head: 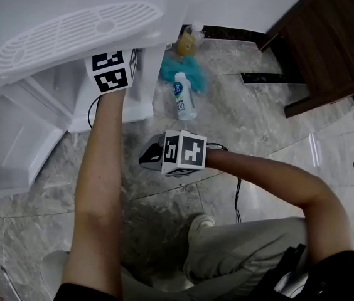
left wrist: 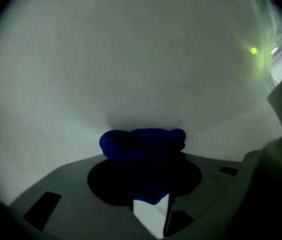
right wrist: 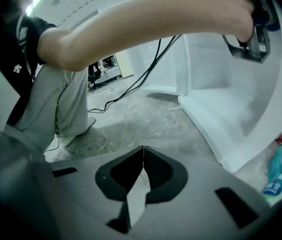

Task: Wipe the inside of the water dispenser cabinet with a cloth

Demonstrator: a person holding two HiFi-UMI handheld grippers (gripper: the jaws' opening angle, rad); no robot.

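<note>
A bunched dark blue cloth (left wrist: 143,145) sits between the jaws of my left gripper (left wrist: 145,159), which is shut on it and holds it against the white inner wall (left wrist: 131,59) of the dispenser cabinet. In the head view only that gripper's marker cube (head: 111,71) shows at the cabinet's mouth, below the dispenser's drip grille (head: 70,33). The right gripper view catches the left gripper's body (right wrist: 251,34) inside the cabinet (right wrist: 221,104). My right gripper (right wrist: 143,151) is shut and empty. It hangs over the stone floor, its marker cube (head: 183,153) in the middle of the head view.
The cabinet door (head: 14,137) stands open at the left. On the floor by the dispenser lie a white bottle (head: 185,97), a teal cloth (head: 189,73) and a yellow bottle (head: 188,42). A dark wooden cabinet (head: 334,42) is at the right. Cables (right wrist: 131,91) trail across the floor.
</note>
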